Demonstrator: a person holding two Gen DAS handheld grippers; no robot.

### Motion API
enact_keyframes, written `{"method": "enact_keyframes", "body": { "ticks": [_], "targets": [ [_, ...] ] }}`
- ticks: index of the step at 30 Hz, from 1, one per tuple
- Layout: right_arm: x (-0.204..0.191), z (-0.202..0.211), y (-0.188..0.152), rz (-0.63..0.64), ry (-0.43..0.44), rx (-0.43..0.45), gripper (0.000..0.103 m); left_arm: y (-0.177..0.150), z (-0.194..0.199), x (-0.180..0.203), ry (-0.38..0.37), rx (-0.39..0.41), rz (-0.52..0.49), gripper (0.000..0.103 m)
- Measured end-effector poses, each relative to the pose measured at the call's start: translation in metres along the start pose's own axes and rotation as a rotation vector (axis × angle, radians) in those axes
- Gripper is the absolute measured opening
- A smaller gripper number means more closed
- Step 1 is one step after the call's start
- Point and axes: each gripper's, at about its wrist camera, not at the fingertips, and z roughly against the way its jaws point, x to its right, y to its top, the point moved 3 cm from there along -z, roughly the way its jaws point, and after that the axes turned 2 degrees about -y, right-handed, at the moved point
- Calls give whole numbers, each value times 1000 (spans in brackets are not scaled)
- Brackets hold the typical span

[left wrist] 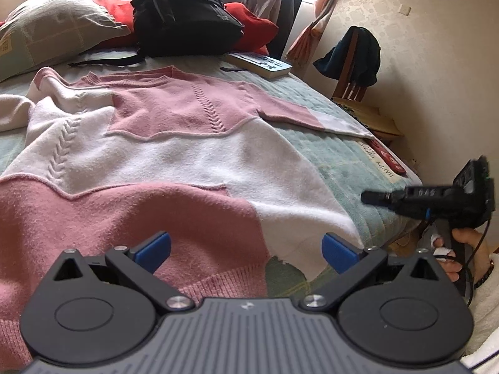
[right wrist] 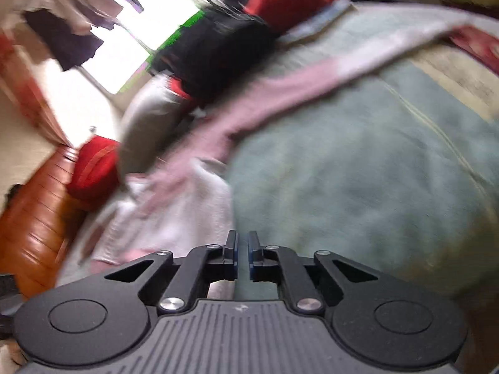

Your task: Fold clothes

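Observation:
A pink and white knitted sweater [left wrist: 187, 143] lies spread flat on the bed, neck toward the far end, one sleeve stretched out to the right. My left gripper [left wrist: 246, 251] hovers over the sweater's near hem, its blue pads wide apart with nothing between them. My right gripper [left wrist: 368, 198] is off the bed's right edge, held in a hand [left wrist: 461, 249], with its fingers together and no cloth in them. The blurred right wrist view shows the right gripper [right wrist: 242, 249] with jaws nearly touching, above the green bed cover [right wrist: 358, 171] beside the sweater [right wrist: 174, 187].
A black backpack [left wrist: 184, 9], a grey pillow [left wrist: 53, 28], red cushions [left wrist: 259, 28] and a book [left wrist: 262, 62] lie at the bed's far end. A wooden chair draped with a dark garment [left wrist: 352, 53] stands by the right wall.

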Motion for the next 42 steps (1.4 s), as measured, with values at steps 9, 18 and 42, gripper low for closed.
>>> {"method": "enact_keyframes", "body": {
  "ticks": [9, 18, 42],
  "targets": [
    [-11, -47, 50, -46, 191, -41, 27, 2, -3, -5, 14, -6, 16, 102],
    [-31, -155, 98, -40, 176, -150, 42, 2, -7, -23, 37, -16, 57, 102],
    [-74, -135, 90, 398, -128, -52, 21, 3, -2, -31, 66, -2, 54, 102]
  ]
}}
